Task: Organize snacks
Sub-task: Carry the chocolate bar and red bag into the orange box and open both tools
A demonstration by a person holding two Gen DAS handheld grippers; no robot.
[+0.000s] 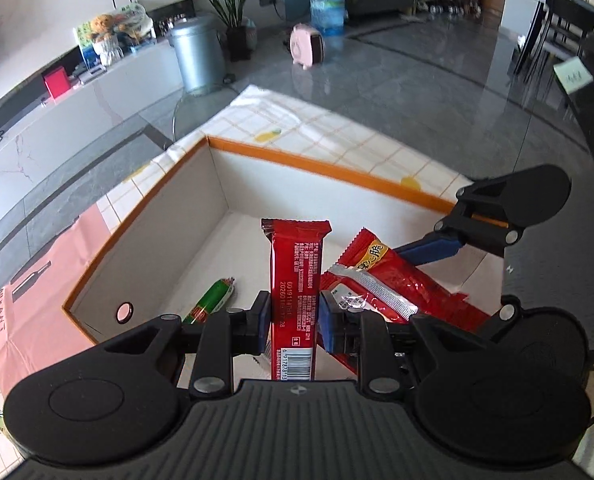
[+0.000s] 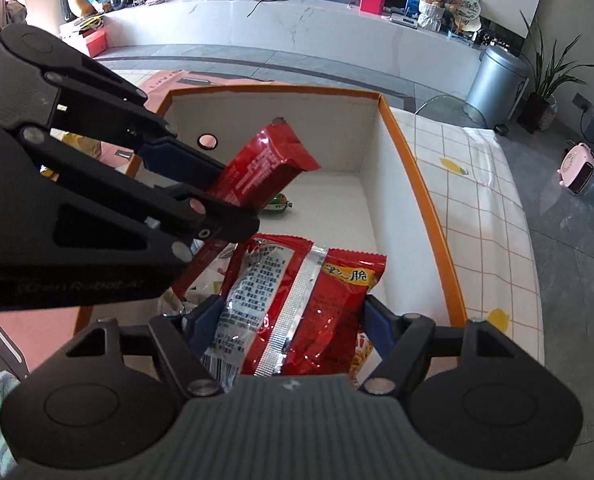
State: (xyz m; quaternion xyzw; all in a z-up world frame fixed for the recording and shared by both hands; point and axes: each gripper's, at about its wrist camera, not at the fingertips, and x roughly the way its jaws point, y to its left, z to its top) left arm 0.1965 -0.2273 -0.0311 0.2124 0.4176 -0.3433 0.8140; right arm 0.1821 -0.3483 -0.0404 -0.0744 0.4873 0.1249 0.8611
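Observation:
My left gripper [image 1: 293, 320] is shut on a narrow red snack bar [image 1: 295, 280] and holds it upright over the open white box with an orange rim [image 1: 321, 168]. The bar also shows in the right wrist view [image 2: 263, 168], held by the left gripper [image 2: 221, 192]. My right gripper [image 2: 289, 320] is shut on a wide red snack bag [image 2: 297, 304] above the box's near right part [image 2: 421, 184]. That bag also shows in the left wrist view [image 1: 393, 280], with the right gripper [image 1: 457, 236] behind it. A green sausage stick [image 1: 211, 300] lies on the box floor.
The box stands on a checked tablecloth [image 1: 337, 136] over a pink sheet [image 1: 45, 280]. More snack packets [image 2: 201, 292] lie in the box under the bag. A grey bin [image 1: 197, 52], a plant and a water bottle stand on the floor beyond the table.

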